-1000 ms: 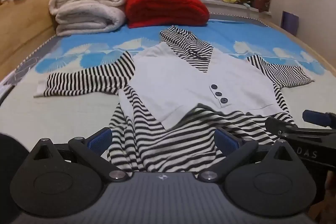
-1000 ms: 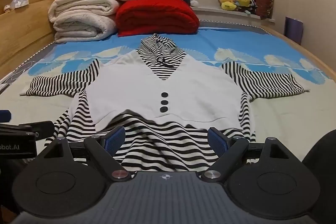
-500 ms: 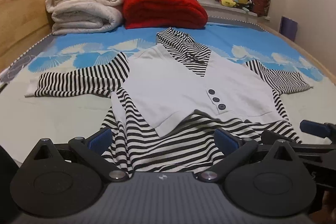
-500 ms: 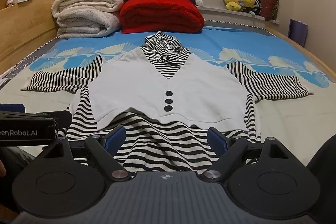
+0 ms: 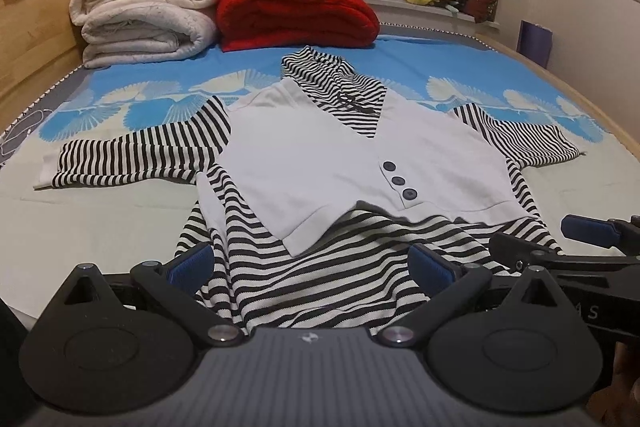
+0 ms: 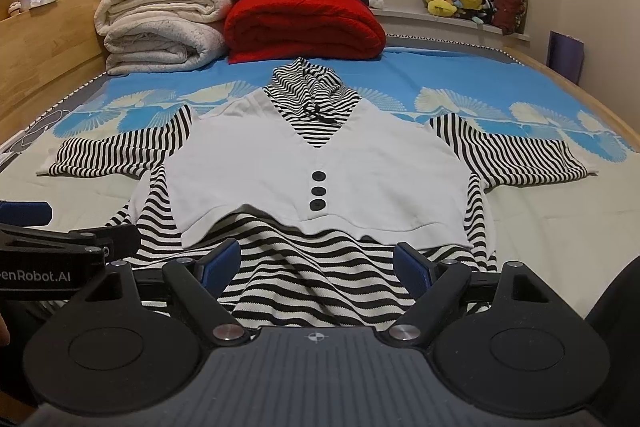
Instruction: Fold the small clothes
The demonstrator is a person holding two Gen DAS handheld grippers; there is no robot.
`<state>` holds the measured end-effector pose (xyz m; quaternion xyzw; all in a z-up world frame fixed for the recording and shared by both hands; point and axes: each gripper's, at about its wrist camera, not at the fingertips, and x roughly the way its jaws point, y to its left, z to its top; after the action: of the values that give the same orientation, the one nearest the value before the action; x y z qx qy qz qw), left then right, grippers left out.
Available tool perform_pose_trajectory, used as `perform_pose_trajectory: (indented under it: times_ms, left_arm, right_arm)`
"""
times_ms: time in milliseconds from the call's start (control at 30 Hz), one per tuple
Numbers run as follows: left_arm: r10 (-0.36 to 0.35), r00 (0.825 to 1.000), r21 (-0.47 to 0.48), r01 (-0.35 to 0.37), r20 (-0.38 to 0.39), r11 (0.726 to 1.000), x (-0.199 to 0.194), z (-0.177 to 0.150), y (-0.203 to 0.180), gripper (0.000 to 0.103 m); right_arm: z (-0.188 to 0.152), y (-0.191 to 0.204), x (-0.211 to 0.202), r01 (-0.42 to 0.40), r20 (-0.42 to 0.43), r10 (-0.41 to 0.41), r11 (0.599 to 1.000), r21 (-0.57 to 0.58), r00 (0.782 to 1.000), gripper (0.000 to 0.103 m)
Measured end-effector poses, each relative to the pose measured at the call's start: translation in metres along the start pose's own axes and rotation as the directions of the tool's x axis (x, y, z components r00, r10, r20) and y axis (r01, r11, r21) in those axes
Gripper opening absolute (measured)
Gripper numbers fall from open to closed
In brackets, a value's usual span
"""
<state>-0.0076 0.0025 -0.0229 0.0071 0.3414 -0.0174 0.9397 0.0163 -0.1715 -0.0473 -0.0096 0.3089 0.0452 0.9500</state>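
A small black-and-white striped top with a white vest panel and three dark buttons (image 5: 332, 163) (image 6: 316, 167) lies face up on the bed, sleeves spread to both sides, its striped hem rumpled nearest me. My left gripper (image 5: 310, 265) is open and empty, its blue pads either side of the hem's left part. My right gripper (image 6: 316, 261) is open and empty over the hem's right part. Each gripper shows in the other's view, the right one (image 5: 588, 231) and the left one (image 6: 24, 213).
The bed sheet (image 6: 460, 75) is blue with a fan print, pale near me. Folded white blankets (image 6: 160, 31), a red blanket (image 6: 304, 27) and stacked clothes sit at the far end. A wooden side board (image 6: 44, 39) runs along the left. Plush toys (image 6: 452, 1) sit on the sill.
Both grippers have drawn back a little and lowered toward the hem; the top sits slightly farther in view. The jaws stay open. The garment has not moved.
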Motion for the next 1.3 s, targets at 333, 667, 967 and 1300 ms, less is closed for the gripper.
perform_pose_trajectory:
  times_ms: [333,667,967,1300]
  left_arm:
    - [0.002,1.000,-0.007,-0.002,-0.010,1.000,0.002,0.001,0.002,0.103]
    - [0.008,1.000,-0.020,-0.009,-0.030,1.000,0.006,-0.001,0.004,0.103]
    - [0.023,0.999,-0.037,-0.024,-0.033,0.999,0.011,0.001,0.002,0.103]
    - [0.039,0.998,-0.037,-0.040,-0.044,0.999,0.015,-0.002,0.005,0.103]
  right_arm:
    - [0.001,0.001,0.000,-0.001,0.001,0.001,1.000,-0.005,1.000,0.083]
    - [0.002,0.003,0.004,-0.001,-0.007,0.001,1.000,0.003,1.000,0.081]
    - [0.003,-0.009,0.005,0.010,-0.018,-0.009,0.999,0.048,1.000,0.078]
    - [0.002,-0.015,0.008,0.015,-0.034,-0.012,0.997,0.076,0.999,0.077]
